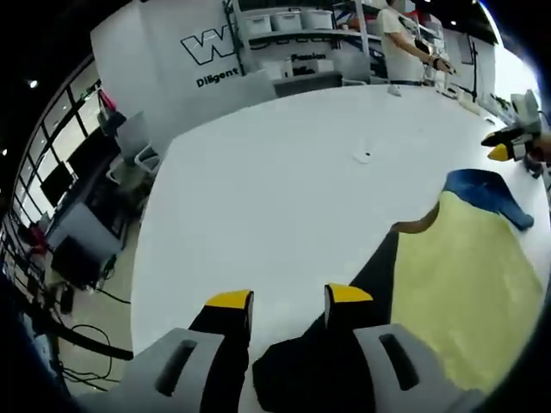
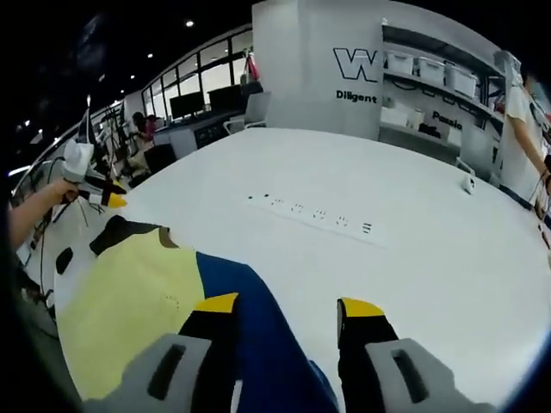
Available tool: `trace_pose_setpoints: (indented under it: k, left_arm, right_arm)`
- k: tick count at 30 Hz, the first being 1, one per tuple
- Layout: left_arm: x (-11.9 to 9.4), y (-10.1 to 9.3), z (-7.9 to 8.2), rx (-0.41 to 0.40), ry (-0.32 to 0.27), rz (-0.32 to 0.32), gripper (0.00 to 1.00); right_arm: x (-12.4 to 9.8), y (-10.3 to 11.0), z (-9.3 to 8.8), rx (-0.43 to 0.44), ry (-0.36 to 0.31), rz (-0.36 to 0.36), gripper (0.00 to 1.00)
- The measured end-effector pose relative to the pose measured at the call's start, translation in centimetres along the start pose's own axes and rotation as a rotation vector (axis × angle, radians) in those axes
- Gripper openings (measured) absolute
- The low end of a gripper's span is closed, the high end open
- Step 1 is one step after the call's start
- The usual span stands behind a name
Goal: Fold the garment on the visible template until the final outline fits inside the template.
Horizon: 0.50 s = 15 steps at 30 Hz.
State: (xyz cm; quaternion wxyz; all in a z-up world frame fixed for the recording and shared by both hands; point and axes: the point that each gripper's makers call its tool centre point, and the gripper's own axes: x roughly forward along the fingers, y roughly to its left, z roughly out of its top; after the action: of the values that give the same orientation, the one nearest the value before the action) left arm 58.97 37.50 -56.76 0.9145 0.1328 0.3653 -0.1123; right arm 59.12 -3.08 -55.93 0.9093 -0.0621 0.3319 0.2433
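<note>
A garment lies flat on the white table [image 1: 284,181]. It has a yellow body [image 1: 465,284], a black part [image 1: 318,366] and a blue part [image 1: 486,194]. My left gripper [image 1: 289,297] is open, its jaws over the black part's edge with nothing between them. My right gripper [image 2: 288,305] is open over the blue part [image 2: 267,335], beside the yellow body [image 2: 129,301]. At the garment's far end the right gripper [image 1: 508,148] appears small in the left gripper view. A hand holds the left gripper [image 2: 102,194] near the black part [image 2: 120,232] in the right gripper view.
A white power strip [image 2: 314,215] lies across the table's middle, a mouse [image 2: 467,182] near its far edge, and a small white object [image 1: 363,157] beyond the garment. A person [image 1: 400,43] stands by shelves of bins. Desks and chairs [image 1: 138,146] line the table's side.
</note>
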Motion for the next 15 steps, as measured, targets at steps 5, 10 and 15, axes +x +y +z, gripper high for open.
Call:
trace_pose_setpoints:
  k: [5,10,15]
  left_arm:
    - [0.7,-1.8,0.5,-0.023,-0.023,-0.042,0.43]
    - [1.1,-2.3,0.6,-0.038,-0.026,-0.055,0.44]
    - [3.2,-4.9,0.2,-0.034,-0.001,-0.112,0.41]
  right_arm:
    - [1.7,0.7,0.8,-0.006,0.010,0.037,0.48]
    - [2.1,1.4,0.8,-0.004,0.011,0.051,0.49]
    - [5.5,2.6,0.0,0.106,0.043,0.110,0.45]
